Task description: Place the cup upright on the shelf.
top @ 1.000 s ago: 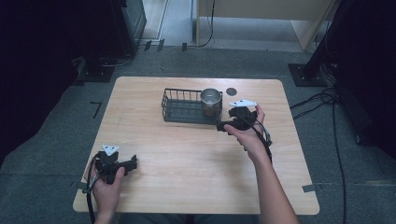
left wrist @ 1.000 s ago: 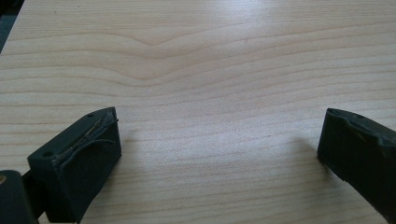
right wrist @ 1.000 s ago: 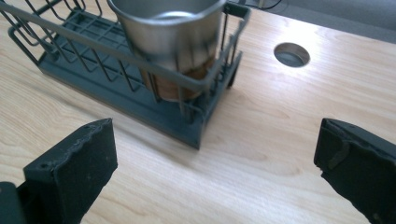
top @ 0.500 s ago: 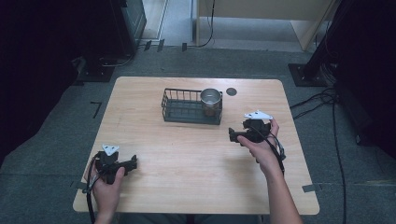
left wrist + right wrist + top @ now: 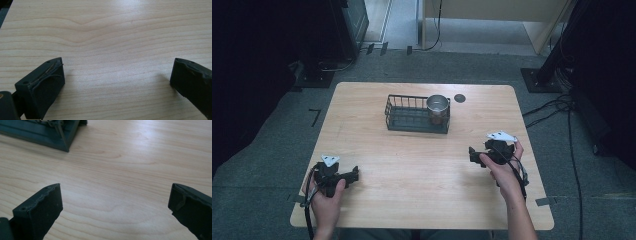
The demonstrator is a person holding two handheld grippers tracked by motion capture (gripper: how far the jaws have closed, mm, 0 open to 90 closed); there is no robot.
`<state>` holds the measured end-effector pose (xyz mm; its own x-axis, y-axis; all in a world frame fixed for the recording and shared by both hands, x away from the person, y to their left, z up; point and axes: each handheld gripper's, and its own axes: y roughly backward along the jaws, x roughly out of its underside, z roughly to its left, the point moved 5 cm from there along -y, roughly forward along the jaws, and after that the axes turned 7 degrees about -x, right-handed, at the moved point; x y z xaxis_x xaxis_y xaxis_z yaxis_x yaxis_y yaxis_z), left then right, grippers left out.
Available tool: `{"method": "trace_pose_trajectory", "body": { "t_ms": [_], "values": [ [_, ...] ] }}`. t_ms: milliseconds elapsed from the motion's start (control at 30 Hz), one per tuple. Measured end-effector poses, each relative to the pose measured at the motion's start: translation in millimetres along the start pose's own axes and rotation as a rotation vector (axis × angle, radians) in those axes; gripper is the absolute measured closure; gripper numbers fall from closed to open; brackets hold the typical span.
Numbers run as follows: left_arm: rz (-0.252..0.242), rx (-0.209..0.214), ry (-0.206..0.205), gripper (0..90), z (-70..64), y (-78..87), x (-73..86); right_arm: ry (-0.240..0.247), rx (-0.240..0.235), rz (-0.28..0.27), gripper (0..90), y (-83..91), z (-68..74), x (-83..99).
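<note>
Metal cup (image 5: 438,106): upright in the right end of the wire basket (image 5: 417,113), beyond the tabletop's middle, well apart from both tools; likely already put where it belongs.
Right tool (image 5: 476,154): jaws spread wide, nothing between them; low over bare wood near the right edge of the tabletop (image 5: 412,165), aimed back toward the basket.
Right tool's own view: two black jaws far apart at the bottom corners, pale wood grain between; a corner of the basket (image 5: 50,132) at upper left, near but not touching.
Right hand (image 5: 502,167): wrapped around the tool's body, cable looping beside the wrist; grey three-cornered plate on top.
Left tool (image 5: 354,173): jaws also spread, holding nothing; low at the near left of the tabletop, pointing inward.
Left tool's own view: bare wood between the jaws; frayed padding on the left jaw's inner face.
Left hand (image 5: 328,195): gripping from behind, near the front edge.
Why so held: both tools empty and clear of the basket, probably a resting stance with the placing done.
Dark round disc (image 5: 459,98): flat on the tabletop just right of the basket, apart from it; what it is, hard to tell.
</note>
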<state>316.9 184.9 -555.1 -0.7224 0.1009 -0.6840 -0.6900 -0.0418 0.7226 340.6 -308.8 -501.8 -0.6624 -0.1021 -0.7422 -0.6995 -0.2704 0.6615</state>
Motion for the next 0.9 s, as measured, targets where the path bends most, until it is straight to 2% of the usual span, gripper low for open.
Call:
{"method": "trace_pose_trajectory", "body": {
  "t_ms": [900],
  "values": [
    [0.001,0.0,-0.001,0.0,0.0,0.1,0.1,-0.07,0.118,0.054,0.0,32.1,-54.8,71.8]
  ]
}}
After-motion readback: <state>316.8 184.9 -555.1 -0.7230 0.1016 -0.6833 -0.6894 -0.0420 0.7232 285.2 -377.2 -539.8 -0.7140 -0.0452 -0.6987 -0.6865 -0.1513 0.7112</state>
